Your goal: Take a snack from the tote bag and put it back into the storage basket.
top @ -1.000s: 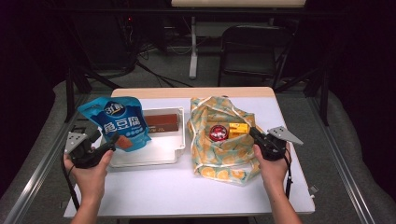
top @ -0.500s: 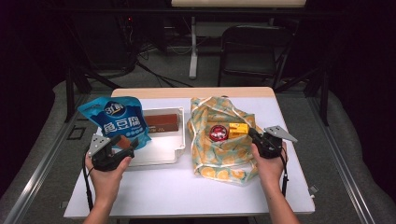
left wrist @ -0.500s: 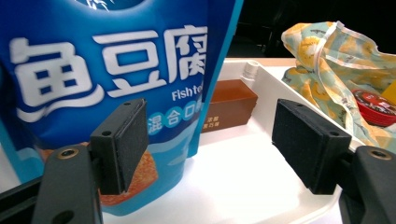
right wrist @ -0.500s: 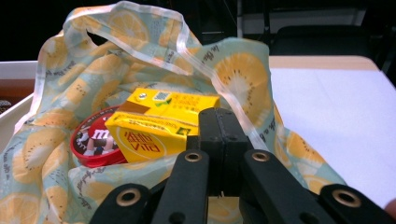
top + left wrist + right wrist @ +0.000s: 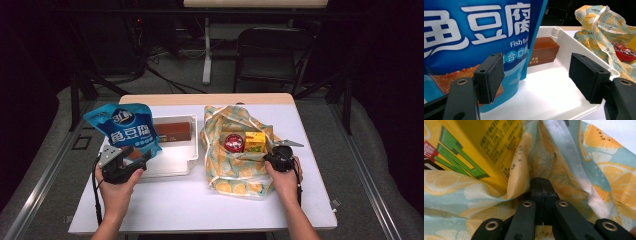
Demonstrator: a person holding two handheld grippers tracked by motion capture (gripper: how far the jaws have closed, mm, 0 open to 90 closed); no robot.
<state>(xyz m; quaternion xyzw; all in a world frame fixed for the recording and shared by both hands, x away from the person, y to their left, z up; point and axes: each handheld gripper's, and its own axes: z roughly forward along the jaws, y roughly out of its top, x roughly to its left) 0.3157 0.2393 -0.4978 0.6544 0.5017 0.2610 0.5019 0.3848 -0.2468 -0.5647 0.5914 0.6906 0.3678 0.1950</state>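
Note:
A blue snack bag point(image 5: 125, 129) point(image 5: 474, 37) stands upright at the left end of a white tray point(image 5: 175, 161) point(image 5: 554, 100), beside a brown box point(image 5: 174, 131) point(image 5: 544, 51). My left gripper point(image 5: 141, 158) point(image 5: 536, 75) is open at the tray's near left edge; its left pad sits in front of the blue bag's lower corner without pressing it. An orange-print cloth bag point(image 5: 235, 172) point(image 5: 579, 170) lies open on the right, holding a red can point(image 5: 233, 143) and a yellow carton point(image 5: 255, 141) point(image 5: 469, 145). My right gripper point(image 5: 268, 158) point(image 5: 541, 186) is shut on the cloth bag's right edge.
The white table point(image 5: 200, 210) has free room along its near edge. A black folding chair point(image 5: 272, 47) stands behind the table. Metal rails run along the floor on both sides.
My left hand has moved right, up to the tray and the blue bag. The right hand has sunk a little with the cloth bag's edge in its jaws.

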